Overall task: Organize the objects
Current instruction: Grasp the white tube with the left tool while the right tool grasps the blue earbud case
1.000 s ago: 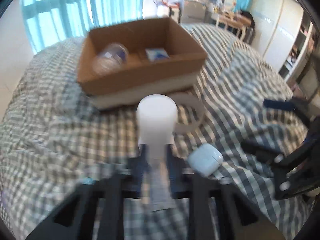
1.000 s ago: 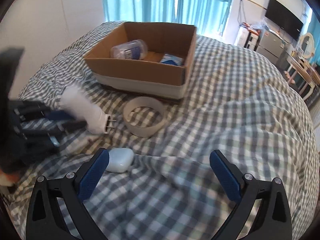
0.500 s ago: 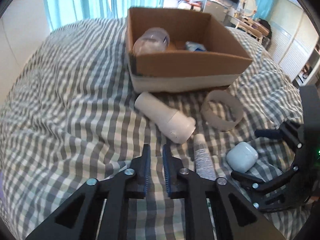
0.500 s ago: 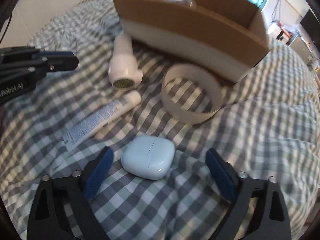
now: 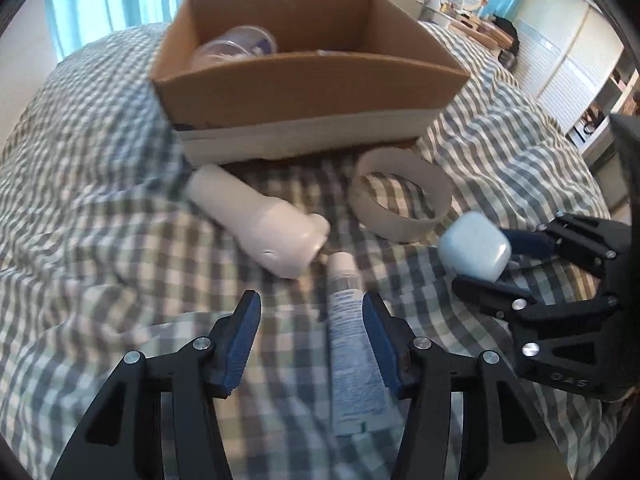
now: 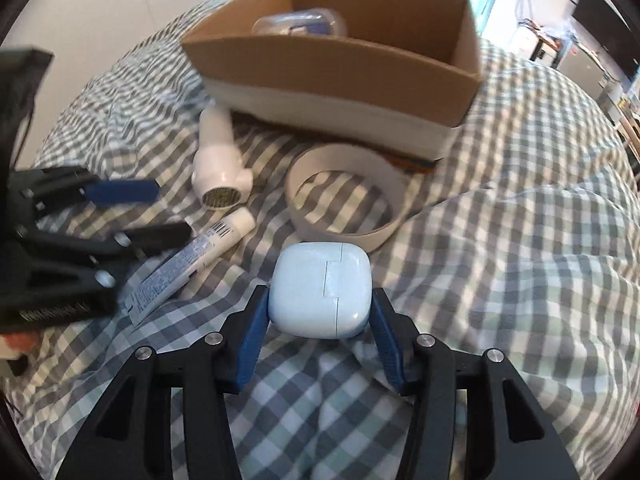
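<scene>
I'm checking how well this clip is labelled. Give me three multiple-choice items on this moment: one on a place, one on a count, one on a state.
1. Where does the tape ring lie?
A. in the cardboard box
B. on the bedcover in front of the cardboard box
C. on the tube

2. How many loose things lie on the bedcover outside the box?
A. two
B. four
C. six

3. What does the right gripper hold?
A. the earbud case
B. the tube
C. nothing

Answers: 1 B, it rests on checked cloth below the box wall. 2 B: ring, case, tube, white appliance. 3 A, both pads press its sides.
</scene>
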A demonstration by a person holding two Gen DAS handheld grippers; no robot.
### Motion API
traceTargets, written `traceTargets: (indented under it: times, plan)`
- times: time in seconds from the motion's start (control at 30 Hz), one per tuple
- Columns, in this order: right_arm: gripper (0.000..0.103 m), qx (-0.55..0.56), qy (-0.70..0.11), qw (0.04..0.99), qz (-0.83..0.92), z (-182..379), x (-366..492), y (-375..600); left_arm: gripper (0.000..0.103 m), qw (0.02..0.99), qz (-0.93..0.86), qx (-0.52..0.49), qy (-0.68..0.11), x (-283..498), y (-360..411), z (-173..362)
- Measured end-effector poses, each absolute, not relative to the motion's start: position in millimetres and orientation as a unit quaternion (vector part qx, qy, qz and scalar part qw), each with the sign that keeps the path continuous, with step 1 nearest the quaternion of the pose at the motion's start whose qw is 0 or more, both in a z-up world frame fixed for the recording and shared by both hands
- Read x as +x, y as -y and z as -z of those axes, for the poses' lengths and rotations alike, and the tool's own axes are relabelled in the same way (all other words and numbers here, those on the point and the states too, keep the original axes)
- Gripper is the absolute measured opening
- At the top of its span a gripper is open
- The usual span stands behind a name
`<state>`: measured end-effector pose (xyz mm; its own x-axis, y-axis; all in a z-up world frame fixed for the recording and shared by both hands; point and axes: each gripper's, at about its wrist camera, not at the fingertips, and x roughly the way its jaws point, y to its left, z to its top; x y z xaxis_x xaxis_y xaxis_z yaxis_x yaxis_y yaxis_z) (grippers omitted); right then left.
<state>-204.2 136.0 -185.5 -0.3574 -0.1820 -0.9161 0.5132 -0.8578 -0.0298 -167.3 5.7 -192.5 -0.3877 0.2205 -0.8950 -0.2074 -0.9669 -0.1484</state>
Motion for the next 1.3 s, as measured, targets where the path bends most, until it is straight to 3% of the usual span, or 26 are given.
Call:
traceTargets:
  times: [0.1, 0.13, 0.2, 0.27, 0.6, 1.3]
  plan:
    - [0.050, 0.521, -0.142, 0.215, 0.814, 181, -204, -142, 0.052, 0.139, -0.821, -0.554, 0.005, -174, -15, 203]
    - [0.050, 0.521, -0.139, 0.215, 0.814, 180, -205, -143, 0.048, 0.143, -0.817, -0.559, -0.003, -176, -20, 208]
    - [0.050, 0.521, -0.136, 0.217, 0.814, 183, -205, -142, 0.029, 0.148, -0.808, -0.571, -0.017, -180, -28, 218]
    - [0.050, 0.520, -0.134, 0.218, 0.815, 182, -203, -146, 0.027, 0.147, -0.803, -0.577, -0.025, -181, -32, 222]
    - [0.050, 0.499, -0.140, 0.213, 0.828, 166, -193, -145, 0.024, 0.125, -0.819, -0.560, -0.021, -168, -22, 196]
    - [0.050, 0.407, -0.175, 0.193, 0.876, 63, -103, -139, 0.020, 0.108, -0.893, -0.438, -0.013, -96, -3, 65]
